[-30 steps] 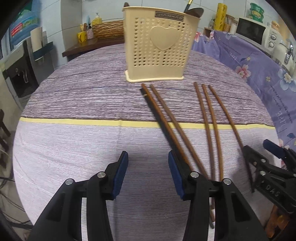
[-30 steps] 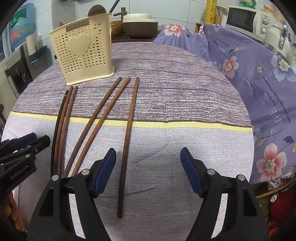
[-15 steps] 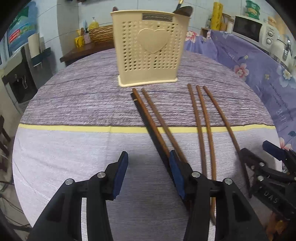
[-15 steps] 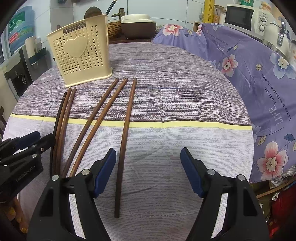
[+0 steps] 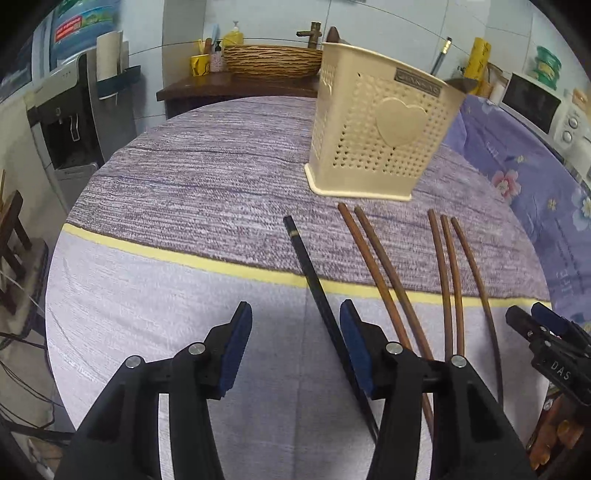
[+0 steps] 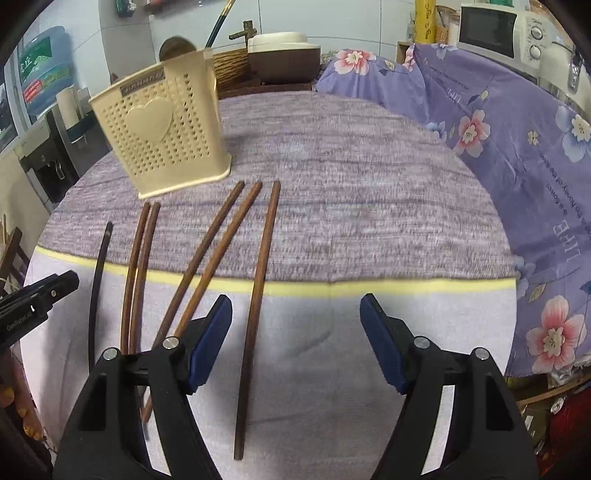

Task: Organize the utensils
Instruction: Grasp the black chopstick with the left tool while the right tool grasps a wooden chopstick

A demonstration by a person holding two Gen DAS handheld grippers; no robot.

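Observation:
Several brown chopsticks [image 5: 376,258] and one black chopstick [image 5: 314,288] lie on the round table, pointing at a cream perforated utensil holder [image 5: 380,129] with a heart on it. My left gripper [image 5: 293,350] is open, low over the table, with the black chopstick running between its jaws against the right pad. My right gripper [image 6: 295,339] is open with the rightmost brown chopstick [image 6: 258,288] lying between its jaws; the black chopstick [image 6: 96,288] and the holder [image 6: 162,129] show at left.
The table has a purple-and-lilac cloth with a yellow stripe [image 5: 166,254]. A purple floral cover [image 6: 498,122] lies at right, a microwave [image 6: 495,29] behind it. A sideboard with a wicker basket [image 5: 269,61] stands beyond the table.
The left gripper swung left and forward; the black chopstick now lies apart from the brown pair and between its jaws. The right gripper shifted left, so the rightmost brown chopstick lies between its jaws.

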